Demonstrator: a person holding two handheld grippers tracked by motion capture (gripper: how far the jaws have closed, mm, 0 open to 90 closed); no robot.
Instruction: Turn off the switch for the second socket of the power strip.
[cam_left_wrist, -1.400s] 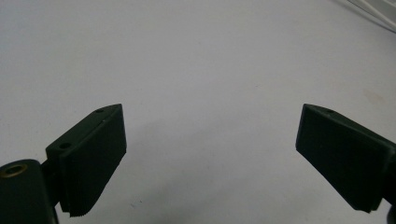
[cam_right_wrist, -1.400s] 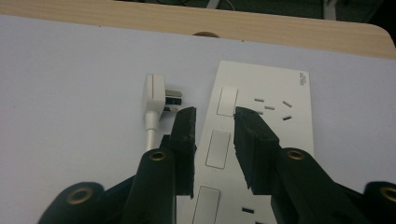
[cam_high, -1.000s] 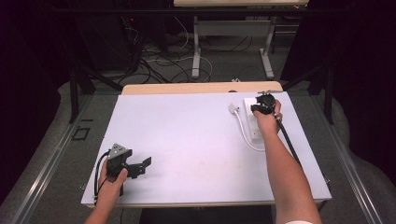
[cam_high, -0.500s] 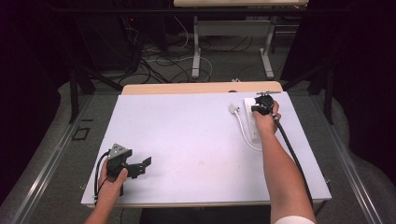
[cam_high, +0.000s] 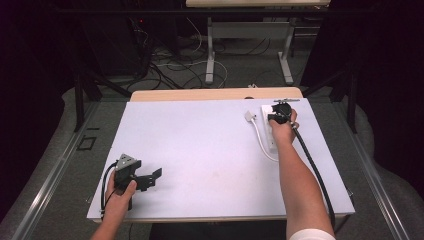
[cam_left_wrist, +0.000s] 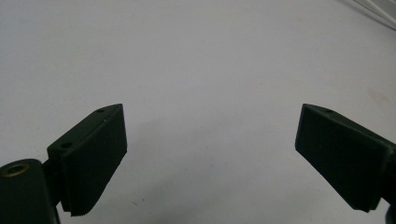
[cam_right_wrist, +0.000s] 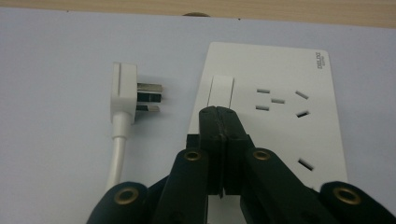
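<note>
A white power strip (cam_high: 265, 111) lies flat at the far right of the white table top (cam_high: 200, 150). Its sockets and rocker switch (cam_right_wrist: 222, 88) face up. Just left of the white power strip (cam_right_wrist: 280, 74), an unplugged white three-pin plug (cam_right_wrist: 125, 91) lies on its side with its pins toward the strip. The plug (cam_high: 248, 116) has a white cable (cam_high: 261, 144) that curves back toward me. My right gripper (cam_right_wrist: 220, 112) is shut with nothing between its jaws, and its tips sit at the near end of the switch. At the near left, my left gripper (cam_high: 154, 179) is open over bare table, nothing between its jaws (cam_left_wrist: 210, 158).
A wooden strip (cam_high: 215, 94) runs along the table's far edge. Behind it, desk legs (cam_high: 210, 47) and loose cables (cam_high: 170, 60) are on the floor. The right gripper's black cable (cam_high: 315, 170) trails along the right forearm to the near right.
The right hand has shifted slightly over the power strip. The left hand and its open gripper have stayed put.
</note>
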